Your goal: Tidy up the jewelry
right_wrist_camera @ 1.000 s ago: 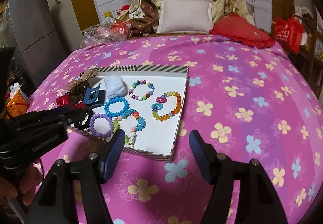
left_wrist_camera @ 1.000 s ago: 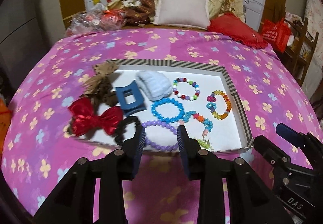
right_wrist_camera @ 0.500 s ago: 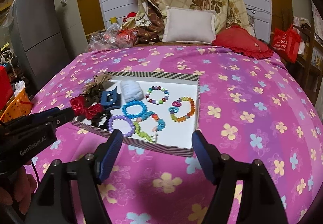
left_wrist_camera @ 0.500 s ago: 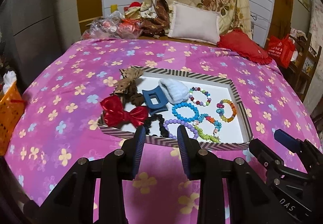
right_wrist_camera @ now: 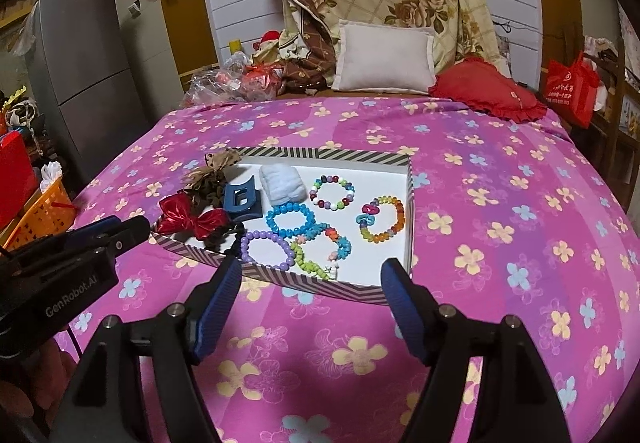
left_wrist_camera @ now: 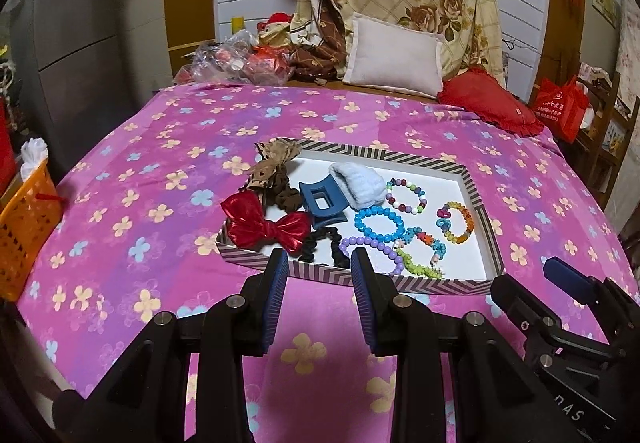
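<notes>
Now, from the left wrist camera, a shallow tray (left_wrist_camera: pixel 468 179) with a striped rim lies on the bed (left_wrist_camera: pixel 160 179), which is covered in pink flowered cloth. Inside, at the left end, a red bow (left_wrist_camera: pixel 264 227) rests against the rim, with a brown bow (left_wrist_camera: pixel 276 159) behind it and a black scrunchie (left_wrist_camera: pixel 320 243) in front. A blue hair claw (left_wrist_camera: pixel 322 203) sits mid-tray, touching a white knitted piece (left_wrist_camera: pixel 360 185). To the right lie beaded bracelets: a blue bracelet (left_wrist_camera: pixel 379 223), a purple bracelet (left_wrist_camera: pixel 376 249), a multicoloured bracelet (left_wrist_camera: pixel 406 196) and a rainbow bracelet (left_wrist_camera: pixel 456 221). The left gripper (left_wrist_camera: pixel 318 275) hangs just before the near rim, its fingers apart with nothing between them. An orange basket (left_wrist_camera: pixel 24 227) stands off the bed's left side.

From the right wrist camera, the same tray (right_wrist_camera: pixel 408 211) lies ahead with the jewelry inside. The right gripper (right_wrist_camera: pixel 312 283) hovers before the near rim, its fingers opening wider, with nothing between them. The left gripper (right_wrist_camera: pixel 120 229) reaches in from the left, near the red bow (right_wrist_camera: pixel 188 217).
</notes>
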Motion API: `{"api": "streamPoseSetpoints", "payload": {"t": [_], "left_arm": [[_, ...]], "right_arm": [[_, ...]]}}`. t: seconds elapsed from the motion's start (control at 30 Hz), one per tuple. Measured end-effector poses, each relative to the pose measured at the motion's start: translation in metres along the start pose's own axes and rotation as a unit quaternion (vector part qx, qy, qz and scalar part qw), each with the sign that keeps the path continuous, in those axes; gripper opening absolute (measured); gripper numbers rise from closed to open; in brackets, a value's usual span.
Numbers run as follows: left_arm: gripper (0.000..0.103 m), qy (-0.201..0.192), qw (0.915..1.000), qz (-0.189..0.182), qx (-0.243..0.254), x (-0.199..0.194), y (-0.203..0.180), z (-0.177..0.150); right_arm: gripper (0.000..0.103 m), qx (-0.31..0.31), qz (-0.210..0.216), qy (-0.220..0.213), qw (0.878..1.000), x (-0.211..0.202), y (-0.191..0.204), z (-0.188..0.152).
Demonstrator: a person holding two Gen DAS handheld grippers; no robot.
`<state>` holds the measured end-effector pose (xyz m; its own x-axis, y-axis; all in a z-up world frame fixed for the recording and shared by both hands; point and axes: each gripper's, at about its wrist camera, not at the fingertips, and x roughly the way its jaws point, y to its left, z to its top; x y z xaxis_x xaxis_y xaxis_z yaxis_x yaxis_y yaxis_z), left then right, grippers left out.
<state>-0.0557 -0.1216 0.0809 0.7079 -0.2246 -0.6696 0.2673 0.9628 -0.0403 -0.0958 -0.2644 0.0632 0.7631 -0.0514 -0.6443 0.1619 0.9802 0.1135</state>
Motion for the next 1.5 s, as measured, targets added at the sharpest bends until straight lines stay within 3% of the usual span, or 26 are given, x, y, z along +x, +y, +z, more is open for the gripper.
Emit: {"api": "streamPoseSetpoints", "payload": {"t": [1.5], "left_arm": [[0.036,0.001,0.9999,0.009,0.009,-0.0055,0.0009,-0.0015]], "right_arm": [[0.078,-0.008,0.001,0.013,1.0,-0.0022,0.0008,0.0006]]}}
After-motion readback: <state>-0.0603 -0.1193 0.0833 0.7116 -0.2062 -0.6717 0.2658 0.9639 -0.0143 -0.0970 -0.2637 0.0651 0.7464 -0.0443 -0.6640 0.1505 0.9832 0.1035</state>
